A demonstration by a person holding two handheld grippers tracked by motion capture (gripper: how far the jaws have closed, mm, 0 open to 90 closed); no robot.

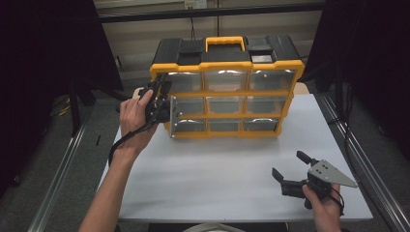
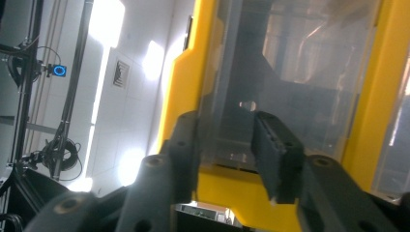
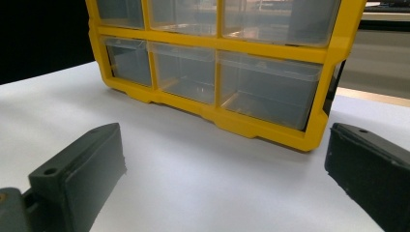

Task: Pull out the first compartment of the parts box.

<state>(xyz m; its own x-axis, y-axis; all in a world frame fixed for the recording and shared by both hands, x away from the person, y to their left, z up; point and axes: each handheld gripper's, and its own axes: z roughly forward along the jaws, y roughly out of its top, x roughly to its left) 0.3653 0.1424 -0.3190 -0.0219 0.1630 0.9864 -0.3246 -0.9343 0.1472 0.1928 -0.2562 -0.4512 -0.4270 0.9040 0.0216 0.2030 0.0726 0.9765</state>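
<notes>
Yellow organizer [image 1: 225,92] stands upright on table, clear drawers forward.

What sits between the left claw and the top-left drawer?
Nothing visible: the left claw already straddles the front edge of the top-left drawer of the organizer. The right claw waits open over the table.

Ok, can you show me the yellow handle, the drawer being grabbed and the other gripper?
Handle [image 1: 225,42], high view, its top bar.
Drawer [image 2: 251,96], left gripper view, its clear front.
Right gripper [image 1: 290,166], high view, between its tips.

One organizer [image 1: 225,58], nine drawers [image 1: 226,103]
</notes>
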